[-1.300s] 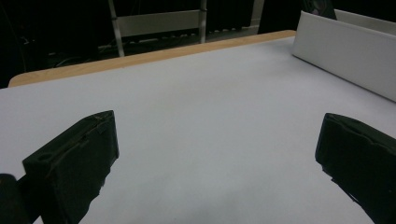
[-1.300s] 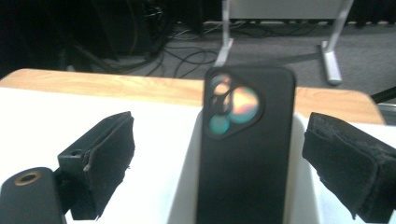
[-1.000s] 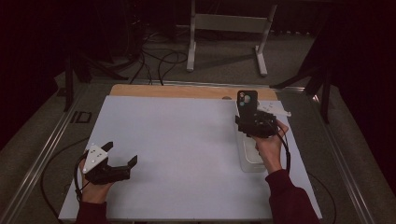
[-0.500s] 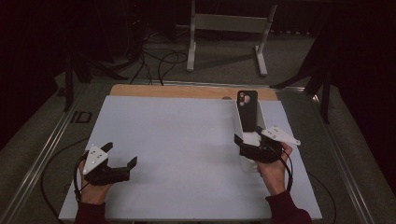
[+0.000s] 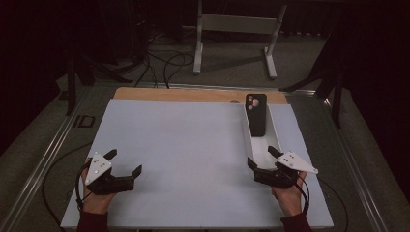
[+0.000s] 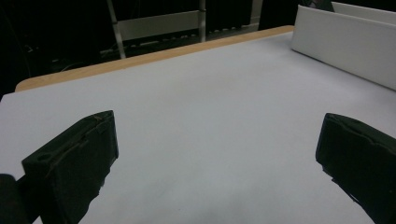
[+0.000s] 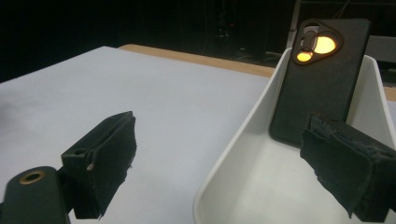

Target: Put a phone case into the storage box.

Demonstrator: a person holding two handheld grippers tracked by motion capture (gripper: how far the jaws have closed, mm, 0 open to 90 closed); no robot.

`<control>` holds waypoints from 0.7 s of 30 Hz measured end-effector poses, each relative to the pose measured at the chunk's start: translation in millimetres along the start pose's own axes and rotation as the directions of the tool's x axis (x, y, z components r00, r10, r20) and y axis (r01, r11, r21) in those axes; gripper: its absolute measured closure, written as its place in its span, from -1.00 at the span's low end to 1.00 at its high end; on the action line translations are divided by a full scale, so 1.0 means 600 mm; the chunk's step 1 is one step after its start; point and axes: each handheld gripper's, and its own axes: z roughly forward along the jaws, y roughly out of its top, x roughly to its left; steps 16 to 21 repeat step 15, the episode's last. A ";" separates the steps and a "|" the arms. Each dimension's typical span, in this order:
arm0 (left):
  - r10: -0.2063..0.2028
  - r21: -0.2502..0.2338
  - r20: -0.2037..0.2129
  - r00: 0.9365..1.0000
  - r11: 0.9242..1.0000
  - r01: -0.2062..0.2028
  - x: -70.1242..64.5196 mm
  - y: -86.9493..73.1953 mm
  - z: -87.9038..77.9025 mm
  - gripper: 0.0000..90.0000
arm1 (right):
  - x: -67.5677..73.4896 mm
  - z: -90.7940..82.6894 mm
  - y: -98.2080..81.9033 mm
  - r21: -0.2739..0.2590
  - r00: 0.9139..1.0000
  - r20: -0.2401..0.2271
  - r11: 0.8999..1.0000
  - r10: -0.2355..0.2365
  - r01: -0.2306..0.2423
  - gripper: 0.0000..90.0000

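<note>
A black phone case [image 5: 256, 114] is seen leaning upright at the far end of a white tray [image 5: 252, 140], right of centre. Both claws, left [image 5: 124, 163] and right [image 5: 261, 157], are spread wide and empty. No task step appears engaged; a further move would require a fresh approach.

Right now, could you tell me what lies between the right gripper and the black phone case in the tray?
In the right gripper view, just bare white tray floor separates the open right gripper from the phone case, which leans against the tray's far end.
</note>
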 end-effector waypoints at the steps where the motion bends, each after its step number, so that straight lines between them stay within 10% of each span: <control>1: 0.005 -0.004 0.003 1.000 1.000 -0.005 -0.001 0.000 0.000 -1.00 | 0.000 -0.001 -0.001 -0.003 1.000 0.003 1.000 -0.009 0.009 -0.77; 21: 0.035 -0.009 0.016 0.999 0.999 -0.035 -0.009 -0.004 0.002 -1.00 | -0.004 -0.025 -0.011 -0.049 1.000 -0.019 0.999 -0.022 0.021 -0.77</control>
